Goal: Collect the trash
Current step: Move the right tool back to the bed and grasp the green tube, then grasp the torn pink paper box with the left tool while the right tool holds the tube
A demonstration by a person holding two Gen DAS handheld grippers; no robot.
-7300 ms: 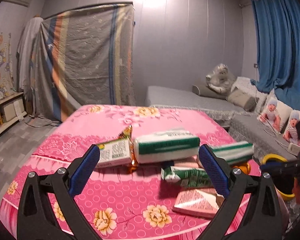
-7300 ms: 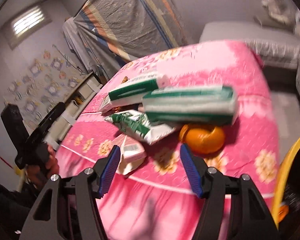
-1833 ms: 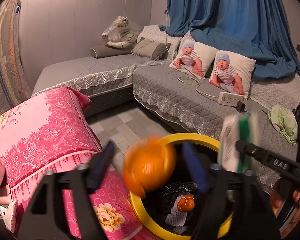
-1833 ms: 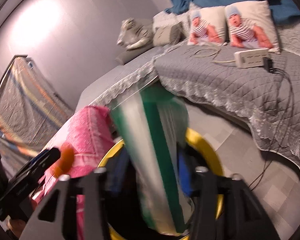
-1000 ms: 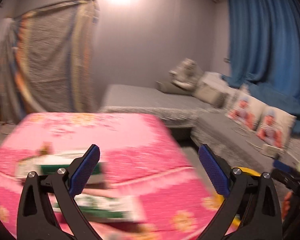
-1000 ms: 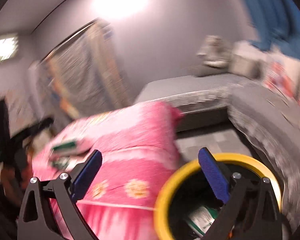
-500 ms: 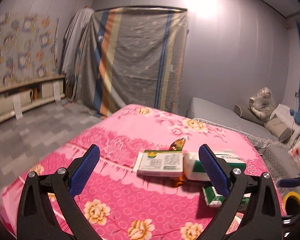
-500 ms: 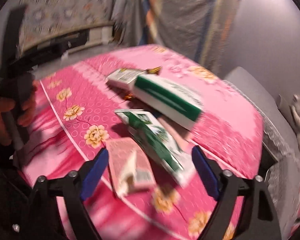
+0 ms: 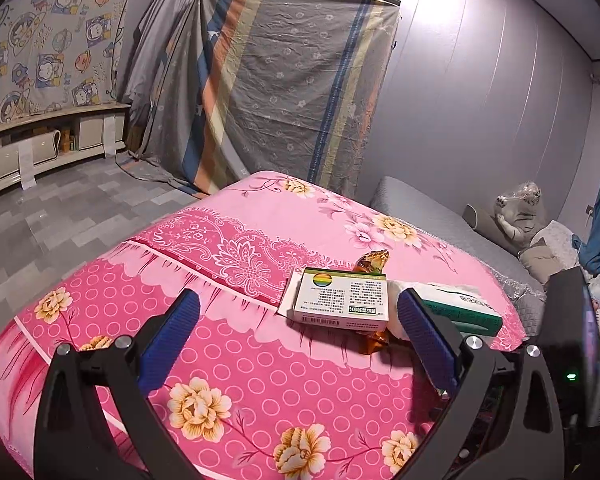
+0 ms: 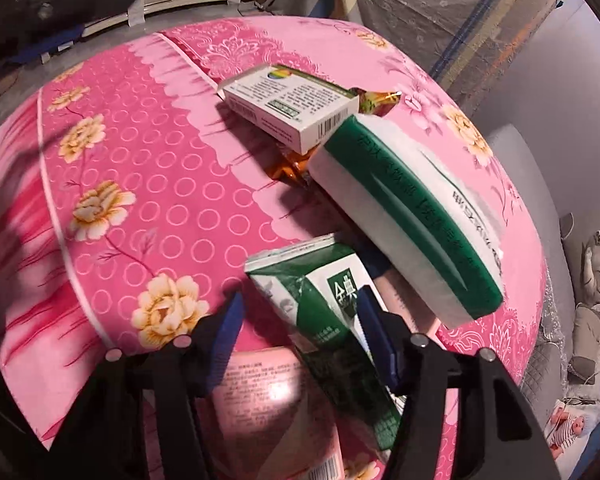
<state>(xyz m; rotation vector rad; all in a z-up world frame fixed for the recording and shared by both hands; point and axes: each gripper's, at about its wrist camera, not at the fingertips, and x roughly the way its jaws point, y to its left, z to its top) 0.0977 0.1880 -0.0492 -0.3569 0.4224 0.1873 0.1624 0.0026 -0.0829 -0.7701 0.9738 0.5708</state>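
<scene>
My left gripper (image 9: 298,336) hangs open over the pink table, a little short of a white medicine box (image 9: 342,300). An amber wrapper (image 9: 374,260) lies under the box and a green-and-white tissue pack (image 9: 456,308) lies to its right. My right gripper (image 10: 302,334) points steeply down, its jaws closing around a crumpled green-and-white carton (image 10: 320,300). The right pad sits at the carton's edge, and a gap still shows at the left pad. A pink carton (image 10: 268,400) lies underneath. The tissue pack (image 10: 408,208) and medicine box (image 10: 292,108) lie beyond.
The table wears a pink flowered cloth (image 9: 236,360). A grey sofa (image 9: 432,216) with cushions stands behind it, a draped striped sheet (image 9: 284,92) at the back wall, low shelves (image 9: 40,148) to the left. The right gripper's black body (image 9: 568,340) fills the right edge.
Both views swung from the yellow bin back to the table. The right gripper dropped over the green carton and its jaws narrowed. The left gripper moved closer to the white box.
</scene>
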